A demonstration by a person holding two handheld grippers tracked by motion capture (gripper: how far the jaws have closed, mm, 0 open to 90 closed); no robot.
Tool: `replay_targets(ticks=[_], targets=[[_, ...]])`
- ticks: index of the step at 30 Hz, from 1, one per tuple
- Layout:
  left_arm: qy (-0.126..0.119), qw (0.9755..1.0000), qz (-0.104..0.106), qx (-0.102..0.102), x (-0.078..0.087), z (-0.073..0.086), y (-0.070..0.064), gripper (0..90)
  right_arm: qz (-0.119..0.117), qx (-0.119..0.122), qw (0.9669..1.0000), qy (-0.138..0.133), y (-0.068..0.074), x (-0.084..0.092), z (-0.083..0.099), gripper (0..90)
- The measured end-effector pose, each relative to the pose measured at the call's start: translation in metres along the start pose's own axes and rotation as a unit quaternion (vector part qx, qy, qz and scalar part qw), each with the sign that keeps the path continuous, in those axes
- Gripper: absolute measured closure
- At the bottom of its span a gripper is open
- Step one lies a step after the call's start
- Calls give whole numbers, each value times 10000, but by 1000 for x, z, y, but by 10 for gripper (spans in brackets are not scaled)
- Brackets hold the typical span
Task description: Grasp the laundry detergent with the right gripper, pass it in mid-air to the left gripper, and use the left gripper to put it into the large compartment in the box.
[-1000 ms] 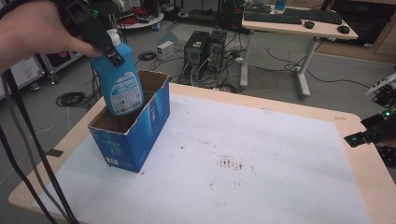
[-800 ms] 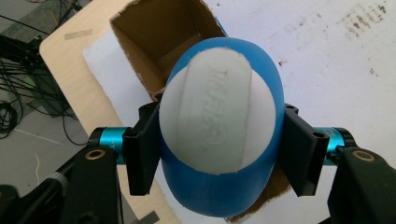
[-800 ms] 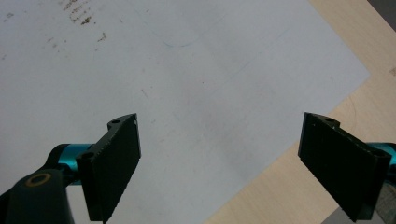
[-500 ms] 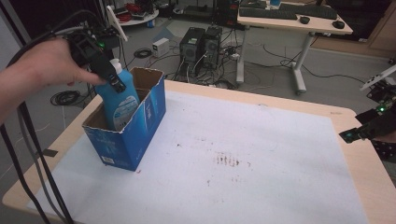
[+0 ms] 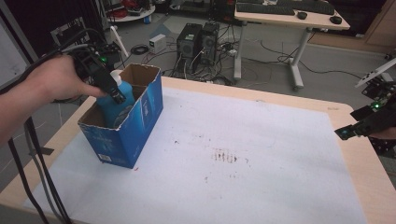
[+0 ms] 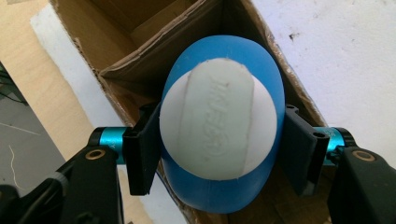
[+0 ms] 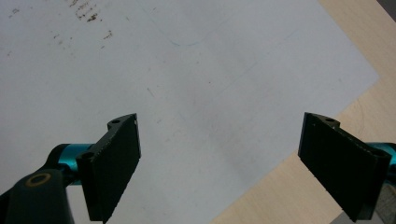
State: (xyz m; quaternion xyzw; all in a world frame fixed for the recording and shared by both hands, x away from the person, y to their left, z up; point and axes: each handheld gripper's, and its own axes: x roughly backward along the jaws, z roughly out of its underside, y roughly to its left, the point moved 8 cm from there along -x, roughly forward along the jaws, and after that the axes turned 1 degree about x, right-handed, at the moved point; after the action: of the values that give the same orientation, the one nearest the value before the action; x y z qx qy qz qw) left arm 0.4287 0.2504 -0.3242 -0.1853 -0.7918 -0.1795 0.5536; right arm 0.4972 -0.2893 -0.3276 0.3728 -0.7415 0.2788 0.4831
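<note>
A blue bottle (image 5: 122, 101) with a white cap stands mostly inside an open blue cardboard box (image 5: 140, 123) at the table's left. My left gripper (image 5: 115, 93) reaches down into the box mouth, shut on the bottle's upper part. In the left gripper view the jaws press on both sides of the bottle (image 6: 219, 126), with the left gripper (image 6: 219, 156) above the box's brown inner flaps (image 6: 140, 56). My right gripper (image 5: 349, 133) hovers at the table's right edge. In its own view the right gripper (image 7: 219, 163) stands wide open with nothing between the jaws.
A white sheet (image 5: 243, 144) with small dark stains covers the wooden table (image 5: 369, 172). Black cables (image 5: 28, 154) trail down off the left edge. On the floor beyond the table stand computer towers (image 5: 198, 42) and a desk (image 5: 289, 14).
My left gripper has come down with the bottle, which now sits deep in the box instead of above its rim. The right gripper has stayed put.
</note>
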Motion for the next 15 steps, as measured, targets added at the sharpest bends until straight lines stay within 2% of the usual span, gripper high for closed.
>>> replay_targets(ticks=[15], targets=[[219,9996,-62,-144,-25,10,-1,381,-9,-14,10000,34,0,-4,0,126]])
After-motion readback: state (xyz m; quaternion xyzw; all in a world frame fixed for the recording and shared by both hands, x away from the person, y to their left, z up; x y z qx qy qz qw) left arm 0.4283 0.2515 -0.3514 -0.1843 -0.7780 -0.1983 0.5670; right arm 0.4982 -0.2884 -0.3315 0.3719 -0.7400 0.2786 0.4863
